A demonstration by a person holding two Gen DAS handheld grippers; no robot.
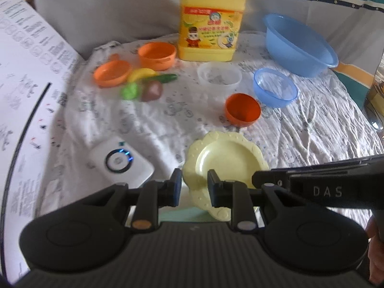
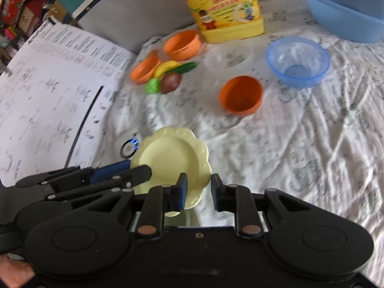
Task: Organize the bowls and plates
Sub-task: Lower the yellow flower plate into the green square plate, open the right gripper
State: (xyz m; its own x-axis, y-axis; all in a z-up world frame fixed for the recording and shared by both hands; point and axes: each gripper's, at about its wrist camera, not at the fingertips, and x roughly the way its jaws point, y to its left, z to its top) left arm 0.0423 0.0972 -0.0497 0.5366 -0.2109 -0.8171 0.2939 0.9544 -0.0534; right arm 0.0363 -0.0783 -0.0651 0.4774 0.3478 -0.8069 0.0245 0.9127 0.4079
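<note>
A pale yellow plate (image 1: 228, 158) with a scalloped rim hangs just above the white patterned cloth. My left gripper (image 1: 194, 187) is shut on its near left rim. My right gripper (image 2: 199, 192) is shut on the near right rim of the same plate (image 2: 168, 156). Each gripper's black arm shows in the other's view. Farther back on the cloth stand an orange bowl (image 1: 242, 110), a small blue bowl (image 1: 274, 87) and a clear bowl (image 1: 219, 75). The right wrist view shows the orange bowl (image 2: 241, 94), the blue bowl (image 2: 297, 61) and the clear bowl (image 2: 230, 56) too.
A large blue basin (image 1: 300, 45) and a yellow detergent jug (image 1: 211, 24) stand at the back. An orange toy pot (image 1: 157, 55), an orange pan (image 1: 111, 73) and toy fruit (image 1: 148, 84) lie back left. A white device (image 1: 120, 163) sits left of the plate, beside printed sheets (image 1: 24, 72).
</note>
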